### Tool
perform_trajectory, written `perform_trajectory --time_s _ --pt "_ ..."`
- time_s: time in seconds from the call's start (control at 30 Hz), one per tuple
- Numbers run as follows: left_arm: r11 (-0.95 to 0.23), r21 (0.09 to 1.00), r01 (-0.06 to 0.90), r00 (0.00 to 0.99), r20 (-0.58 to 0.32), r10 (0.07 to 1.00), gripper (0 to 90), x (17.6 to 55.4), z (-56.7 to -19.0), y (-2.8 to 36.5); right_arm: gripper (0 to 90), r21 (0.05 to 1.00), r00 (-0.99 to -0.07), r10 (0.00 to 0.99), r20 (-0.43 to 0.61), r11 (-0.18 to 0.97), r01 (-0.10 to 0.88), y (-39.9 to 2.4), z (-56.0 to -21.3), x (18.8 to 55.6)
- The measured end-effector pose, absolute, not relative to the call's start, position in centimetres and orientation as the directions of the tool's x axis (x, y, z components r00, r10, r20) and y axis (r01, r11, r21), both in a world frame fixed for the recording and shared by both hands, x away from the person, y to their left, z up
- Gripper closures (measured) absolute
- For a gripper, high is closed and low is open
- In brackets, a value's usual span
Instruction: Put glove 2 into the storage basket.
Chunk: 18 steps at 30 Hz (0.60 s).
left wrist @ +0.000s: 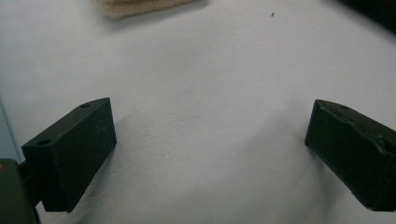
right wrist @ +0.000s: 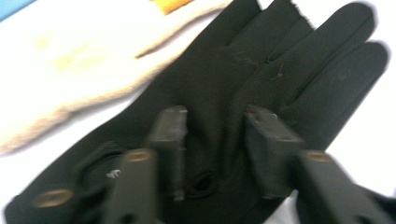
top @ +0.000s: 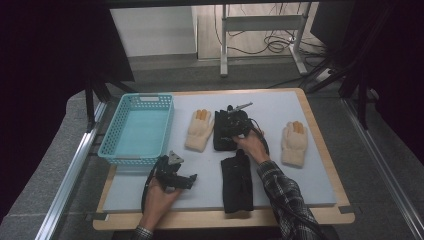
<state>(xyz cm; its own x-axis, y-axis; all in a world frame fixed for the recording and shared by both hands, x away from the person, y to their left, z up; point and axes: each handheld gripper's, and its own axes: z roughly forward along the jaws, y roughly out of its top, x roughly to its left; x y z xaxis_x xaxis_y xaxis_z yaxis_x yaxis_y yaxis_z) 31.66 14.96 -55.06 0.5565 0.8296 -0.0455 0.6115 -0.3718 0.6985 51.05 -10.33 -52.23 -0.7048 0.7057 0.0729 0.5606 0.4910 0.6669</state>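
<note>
A black glove lies flat at the middle of the table, its fingers pointing away. My right gripper is down on its palm with the jaws a little apart and dark fabric between them; I see no firm pinch. A cream glove with orange fingertips lies just left of it. A second black glove lies nearer the front edge. Another cream glove lies at the right. My left gripper rests open on the bare mat at the front left, holding nothing.
A turquoise plastic basket with nothing in it stands at the table's left. The grey mat has free room at the right front and far right. The edge of a cream glove shows at the top of the left gripper view.
</note>
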Motion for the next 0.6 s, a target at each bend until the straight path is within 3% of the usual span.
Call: perform_trajectory --time_s 0.13,0.33,0.6 --pt "-0.372 0.699 0.611 0.556 -0.046 0.83 2.4 31.7 -55.1 15.0 84.0 0.662 -0.692 0.714 0.102 0.471 0.583 -10.4 -52.0 51.0" --pt "-0.374 0.697 0.612 0.557 -0.044 0.829 2.4 31.7 -55.1 15.0 85.9 0.676 -0.686 0.724 0.07 0.472 0.566 -10.7 -51.3 50.8" --pt "-0.372 0.698 0.611 0.557 -0.045 0.83 2.4 31.7 -55.1 15.0 86.0 0.719 -0.675 0.73 0.105 0.414 0.559 -12.5 -47.9 50.2"
